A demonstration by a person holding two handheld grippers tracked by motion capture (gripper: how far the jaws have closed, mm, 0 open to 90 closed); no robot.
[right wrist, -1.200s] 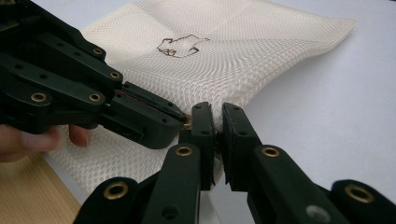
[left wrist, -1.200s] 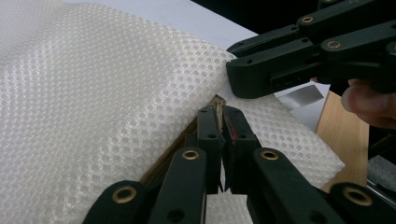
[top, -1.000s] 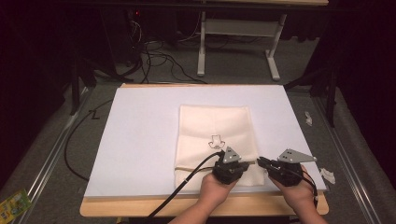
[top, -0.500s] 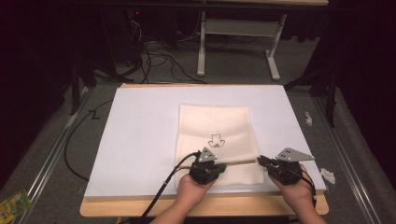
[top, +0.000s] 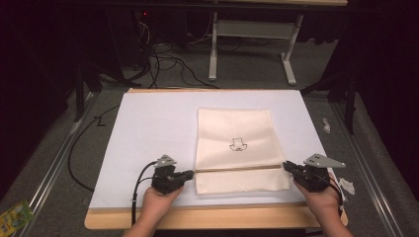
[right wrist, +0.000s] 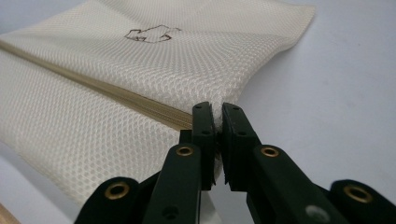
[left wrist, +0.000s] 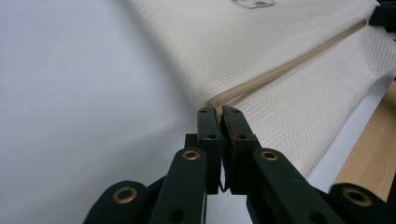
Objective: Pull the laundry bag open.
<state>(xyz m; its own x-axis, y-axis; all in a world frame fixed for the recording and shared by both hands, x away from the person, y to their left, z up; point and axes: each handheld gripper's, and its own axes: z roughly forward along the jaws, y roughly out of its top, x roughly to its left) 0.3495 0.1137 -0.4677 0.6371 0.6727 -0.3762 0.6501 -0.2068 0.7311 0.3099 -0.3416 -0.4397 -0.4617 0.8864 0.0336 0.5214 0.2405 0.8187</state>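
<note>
On the near half of the white-topped counter (top: 148,128) lies a cream mesh bag (top: 237,133) with a small dark print (top: 238,145), flat, its tan zipper (top: 237,169) running left to right across its near part. The left hand-held gripper (top: 190,174) sits at the bag's left edge, jaws clamped tight on the zipper's end there; its own view shows something small and reddish pinched between the pads, likely the slider's pull tab, though that is hard to tell. The right hand-held gripper (top: 286,167) is closed just as tightly on the mesh at the zipper's right end, pinning the bag to the counter.

Judging from this, the step in hand is running the zipper along its full length, one hand anchoring while the other draws. Whether the teeth now stand open or closed cannot be told. The next move calls for both grips to let go cleanly, the left first, without dragging the light fabric out of place.
</note>
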